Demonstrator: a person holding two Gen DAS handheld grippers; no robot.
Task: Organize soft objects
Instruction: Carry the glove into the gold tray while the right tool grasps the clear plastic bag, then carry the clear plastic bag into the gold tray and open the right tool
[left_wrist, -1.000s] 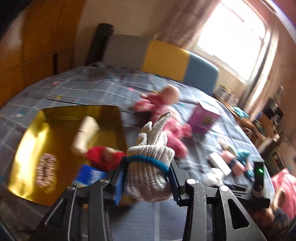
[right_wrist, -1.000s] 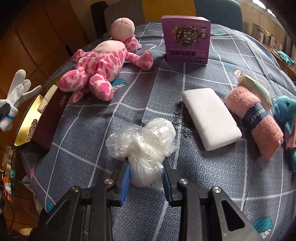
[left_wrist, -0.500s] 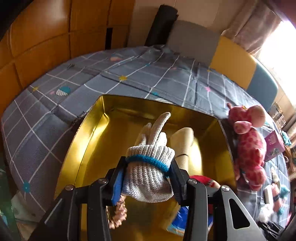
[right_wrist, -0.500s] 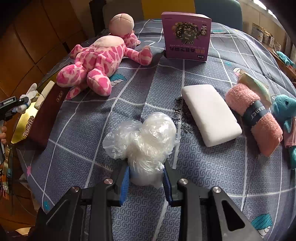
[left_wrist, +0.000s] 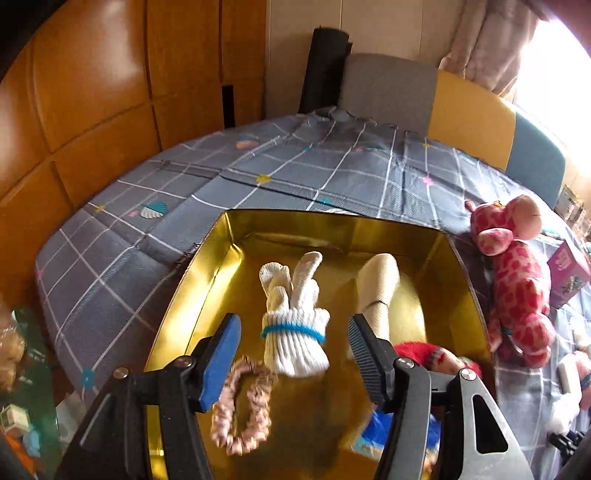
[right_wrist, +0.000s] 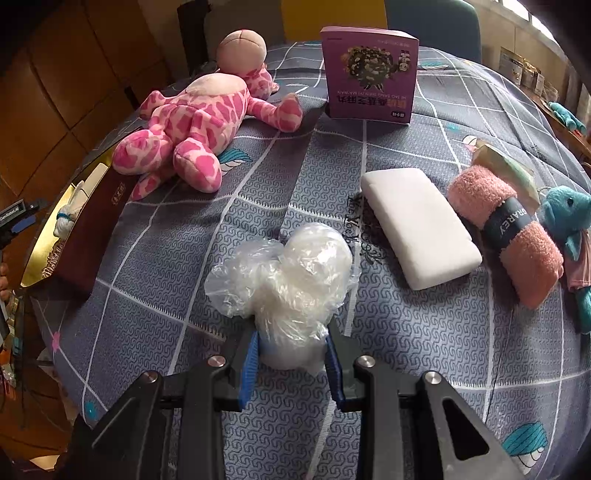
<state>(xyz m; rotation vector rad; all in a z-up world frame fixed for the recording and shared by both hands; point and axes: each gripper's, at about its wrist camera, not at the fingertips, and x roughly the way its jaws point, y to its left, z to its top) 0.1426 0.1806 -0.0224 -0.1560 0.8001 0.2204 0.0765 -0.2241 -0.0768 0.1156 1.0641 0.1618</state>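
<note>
The rolled white knit gloves (left_wrist: 293, 325) with a blue band lie in the gold box (left_wrist: 207, 266), free of my left gripper (left_wrist: 291, 334), whose jaws are opening on either side without touching them. A pink scrunchie (left_wrist: 242, 406), a beige roll (left_wrist: 380, 291), a red soft item (left_wrist: 424, 354) and a blue packet (left_wrist: 380, 428) share the box. In the right wrist view my right gripper (right_wrist: 291, 352) is shut on a crumpled clear plastic bag (right_wrist: 291, 280) above the bedspread. The gold box (right_wrist: 40, 258) and gloves (right_wrist: 68, 218) show at that view's left edge.
On the grey checked bedspread (right_wrist: 295, 177) lie a pink spotted plush giraffe (right_wrist: 184, 125), an upright purple box (right_wrist: 369, 74), a white foam block (right_wrist: 417, 229), a rolled pink towel (right_wrist: 506, 229) and a teal plush (right_wrist: 569, 221). A wooden wall (left_wrist: 92, 92) stands behind the box.
My left gripper swung over the gold box, sank and let go of the gloves, which now lie in the box. The right gripper kept still, holding the plastic bag.
</note>
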